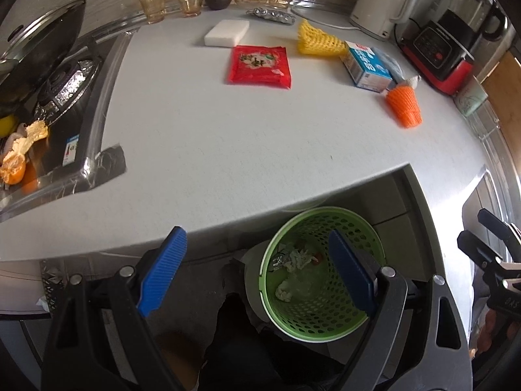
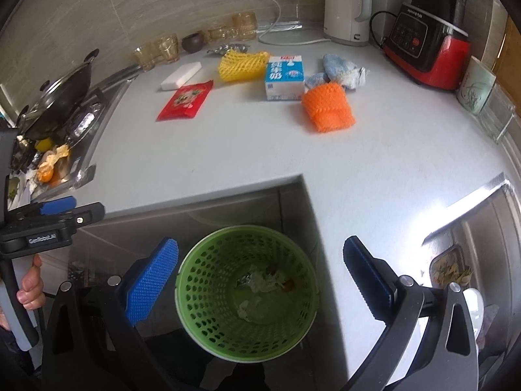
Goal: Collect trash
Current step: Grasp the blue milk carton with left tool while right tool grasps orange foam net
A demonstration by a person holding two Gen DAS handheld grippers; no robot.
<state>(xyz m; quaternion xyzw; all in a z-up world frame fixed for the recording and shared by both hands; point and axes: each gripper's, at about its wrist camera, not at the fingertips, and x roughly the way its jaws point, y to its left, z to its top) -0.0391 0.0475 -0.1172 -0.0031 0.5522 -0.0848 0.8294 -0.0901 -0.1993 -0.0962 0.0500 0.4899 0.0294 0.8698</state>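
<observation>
Right wrist: orange foam net against milk carton.

White kettle and a red-based blender sat at the back of the worktop, amber glasses along the wall, lidded wok on the stove.

A home kitchen was indicated. A gas hob with a lidded wok was set into a pale countertop. A white electric kettle, a red-based blender and amber glass cups were ranged along the tiled wall.
</observation>
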